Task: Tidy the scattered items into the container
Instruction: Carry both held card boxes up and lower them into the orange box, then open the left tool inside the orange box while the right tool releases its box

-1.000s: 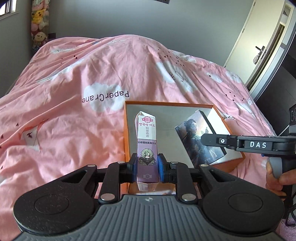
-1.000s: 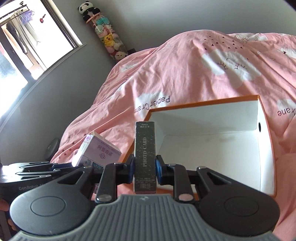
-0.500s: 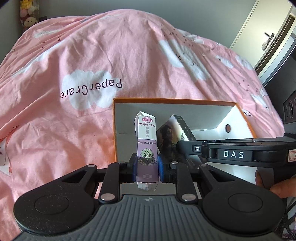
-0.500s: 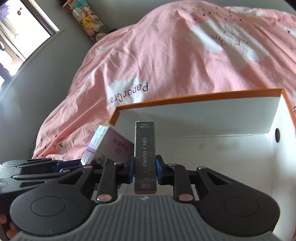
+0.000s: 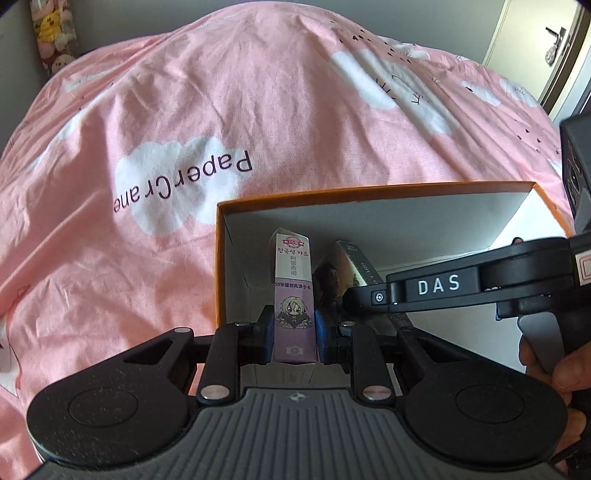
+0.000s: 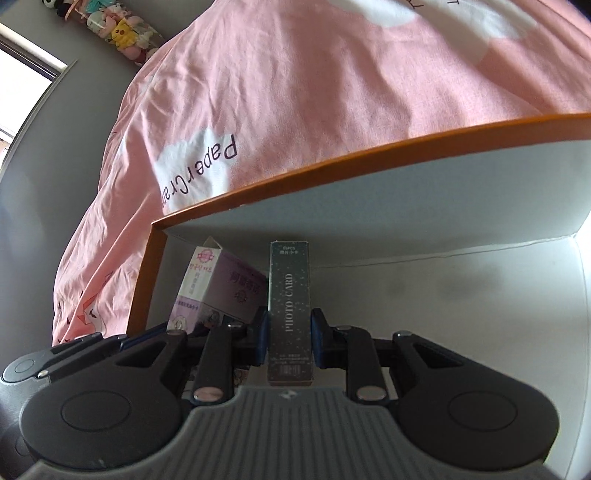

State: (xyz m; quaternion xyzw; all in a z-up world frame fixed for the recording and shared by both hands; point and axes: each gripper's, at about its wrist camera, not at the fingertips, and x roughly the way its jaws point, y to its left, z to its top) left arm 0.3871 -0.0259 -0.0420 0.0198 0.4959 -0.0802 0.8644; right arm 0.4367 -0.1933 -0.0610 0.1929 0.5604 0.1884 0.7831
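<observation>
An orange box with a white inside (image 5: 369, 192) lies on the pink bed; its far rim also shows in the right wrist view (image 6: 332, 166). My left gripper (image 5: 293, 332) is shut on a purple card box (image 5: 293, 288) and holds it inside the orange box, near its left wall. My right gripper (image 6: 289, 339) is shut on a dark "PHOTO CARD" box (image 6: 289, 306) and holds it inside the orange box, just right of the purple box (image 6: 218, 291). The dark box (image 5: 343, 273) and the right gripper's body (image 5: 461, 288) show in the left wrist view.
A pink duvet with white clouds and "PaperCrane" lettering (image 5: 184, 181) covers the bed around the box. Plush toys (image 6: 118, 26) hang by the window at the far left. A door (image 5: 554, 44) is at the far right. The person's hand (image 5: 554, 369) grips the right handle.
Both grippers have moved forward and down into the orange box with their card boxes. The two boxes now stand side by side within its walls.
</observation>
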